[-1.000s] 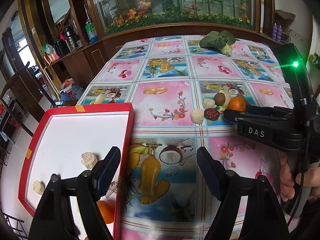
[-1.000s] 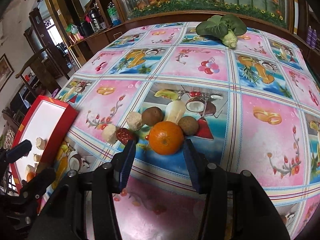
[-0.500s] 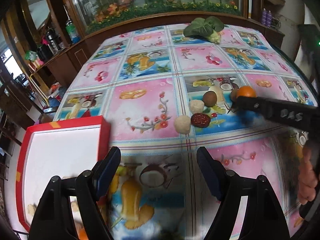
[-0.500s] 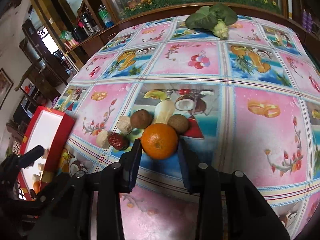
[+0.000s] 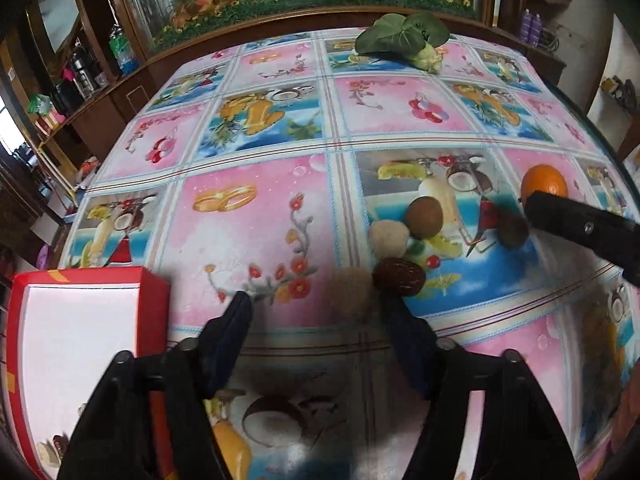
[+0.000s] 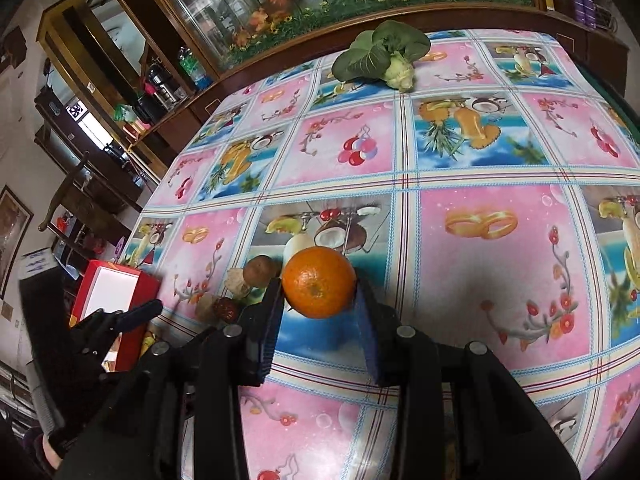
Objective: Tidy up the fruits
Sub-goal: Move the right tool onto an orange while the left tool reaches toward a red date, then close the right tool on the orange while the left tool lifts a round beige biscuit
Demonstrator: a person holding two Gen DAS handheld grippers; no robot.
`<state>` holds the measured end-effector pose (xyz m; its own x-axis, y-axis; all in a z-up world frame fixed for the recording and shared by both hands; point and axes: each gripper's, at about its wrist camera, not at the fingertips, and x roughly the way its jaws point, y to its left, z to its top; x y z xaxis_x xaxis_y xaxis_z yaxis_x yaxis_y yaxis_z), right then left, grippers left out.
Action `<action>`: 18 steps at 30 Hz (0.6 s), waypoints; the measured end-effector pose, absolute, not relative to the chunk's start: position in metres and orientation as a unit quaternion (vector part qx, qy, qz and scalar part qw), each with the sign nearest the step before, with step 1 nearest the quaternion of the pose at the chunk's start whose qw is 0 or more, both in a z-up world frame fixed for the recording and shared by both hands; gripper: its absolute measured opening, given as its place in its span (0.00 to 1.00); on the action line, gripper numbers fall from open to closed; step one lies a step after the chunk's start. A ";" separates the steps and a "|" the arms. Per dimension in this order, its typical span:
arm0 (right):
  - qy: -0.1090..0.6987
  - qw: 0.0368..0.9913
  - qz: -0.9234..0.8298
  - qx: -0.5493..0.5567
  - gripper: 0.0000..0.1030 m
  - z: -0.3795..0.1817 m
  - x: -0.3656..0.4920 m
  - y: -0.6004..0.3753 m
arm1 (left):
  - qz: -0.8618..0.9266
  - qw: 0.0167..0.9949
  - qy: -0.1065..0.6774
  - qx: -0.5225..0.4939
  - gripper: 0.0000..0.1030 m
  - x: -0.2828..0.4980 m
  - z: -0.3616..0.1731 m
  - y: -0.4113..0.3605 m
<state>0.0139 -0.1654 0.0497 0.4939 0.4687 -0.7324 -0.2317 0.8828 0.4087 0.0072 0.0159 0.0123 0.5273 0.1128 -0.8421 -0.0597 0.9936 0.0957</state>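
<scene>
Right claw (image 6: 318, 312) grips the orange (image 6: 319, 282); left claw (image 5: 320, 312) hangs wide open, empty. At its 8 o'clock, the red box (image 5: 154, 292) holds few pieces. Several fruits, like the date (image 5: 399, 275), wait at 1 o'clock, so much is left, I think.

My right tongs (image 6: 318, 300) have closed in on the orange (image 6: 319, 283): a second ago it sat loose between wide pads, now both pads press its sides. My left tongs (image 5: 320, 314) have swung away from the red box (image 5: 148, 292), which slid off to their left, and moved up to the dark red fruit (image 5: 399, 277), now just ahead of their right finger
</scene>
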 end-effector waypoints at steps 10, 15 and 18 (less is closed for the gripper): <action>0.460 0.854 0.204 0.130 0.37 0.049 0.015 -0.166 | 0.027 0.880 0.473 0.015 0.21 0.004 0.012 0.002; 0.453 0.859 0.202 0.127 0.37 0.051 0.014 -0.167 | 0.047 0.889 0.455 0.023 0.21 -0.013 0.020 0.000; 0.445 0.863 0.203 0.124 0.37 0.053 0.012 -0.166 | 0.062 0.899 0.432 0.032 0.21 -0.026 0.033 -0.003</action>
<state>0.0120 -0.1659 0.0526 0.5209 0.4610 -0.7185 -0.2405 0.8868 0.3946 -0.0259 -0.0033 0.0327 0.6192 0.1390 -0.7728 -0.0830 0.9903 0.1116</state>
